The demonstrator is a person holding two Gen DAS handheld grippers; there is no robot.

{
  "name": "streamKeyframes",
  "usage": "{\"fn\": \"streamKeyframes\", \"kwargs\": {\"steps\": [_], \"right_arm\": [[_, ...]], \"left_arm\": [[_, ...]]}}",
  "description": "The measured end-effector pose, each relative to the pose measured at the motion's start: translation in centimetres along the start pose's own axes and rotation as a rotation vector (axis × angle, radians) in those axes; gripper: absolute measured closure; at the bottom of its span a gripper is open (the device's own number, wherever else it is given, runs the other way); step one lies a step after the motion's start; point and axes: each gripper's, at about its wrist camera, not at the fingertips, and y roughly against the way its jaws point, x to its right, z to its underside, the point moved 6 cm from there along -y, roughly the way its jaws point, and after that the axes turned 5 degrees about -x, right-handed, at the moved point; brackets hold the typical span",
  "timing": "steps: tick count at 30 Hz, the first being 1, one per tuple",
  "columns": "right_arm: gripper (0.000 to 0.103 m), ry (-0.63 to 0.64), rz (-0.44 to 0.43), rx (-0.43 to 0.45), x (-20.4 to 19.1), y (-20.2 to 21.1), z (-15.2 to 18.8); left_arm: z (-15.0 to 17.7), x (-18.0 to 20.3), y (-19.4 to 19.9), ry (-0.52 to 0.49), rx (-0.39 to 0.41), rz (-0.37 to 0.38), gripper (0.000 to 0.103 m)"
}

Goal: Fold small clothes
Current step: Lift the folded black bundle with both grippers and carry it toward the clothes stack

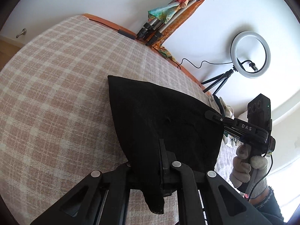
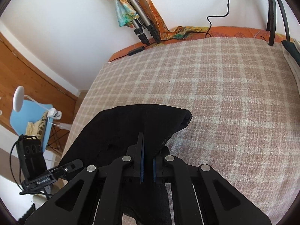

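Left wrist view: the plaid blanket (image 1: 56, 93) covers the bed at left. At centre, the black garment (image 1: 159, 116) is held taut above the blanket. The left gripper (image 1: 161, 150) is clamped on the garment's near edge, with a loose tail of cloth hanging below its jaws. At right, the right gripper (image 1: 213, 115) is clamped on the opposite corner, held by a gloved hand (image 1: 245, 168). A ring light (image 1: 250, 54) stands on a tripod behind.

Right wrist view: the left gripper (image 2: 75, 165) appears at lower left, pinching the garment (image 2: 131, 127). At centre, the right gripper (image 2: 148, 146) pinches a fold between its blue pads (image 2: 142, 161).
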Motion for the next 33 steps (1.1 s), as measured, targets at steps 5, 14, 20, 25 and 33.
{"fn": "streamKeyframes", "kwargs": {"steps": [5, 14, 20, 25, 33], "right_arm": [[0.098, 0.027, 0.012, 0.021, -0.4, 2.1, 0.0], [0.099, 0.029, 0.072, 0.053, 2.6, 7.4, 0.0], [0.099, 0.017, 0.114, 0.091, 6.2, 12.2, -0.5], [0.099, 0.018, 0.149, 0.132, 9.3, 16.4, -1.7], [0.099, 0.002, 0.228, 0.185, 15.6, 22.5, -3.6]], "left_arm": [[-0.1, 3.0, -0.1, -0.044, 0.003, 0.025, 0.098], [-0.7, 8.8, -2.3, -0.102, -0.017, 0.089, 0.098], [-2.8, 13.8, -4.6, -0.15, -0.024, 0.124, 0.098], [-4.2, 19.1, -6.7, -0.215, -0.021, 0.139, 0.098], [-7.1, 27.9, -11.9, -0.318, -0.01, 0.162, 0.098]]}}
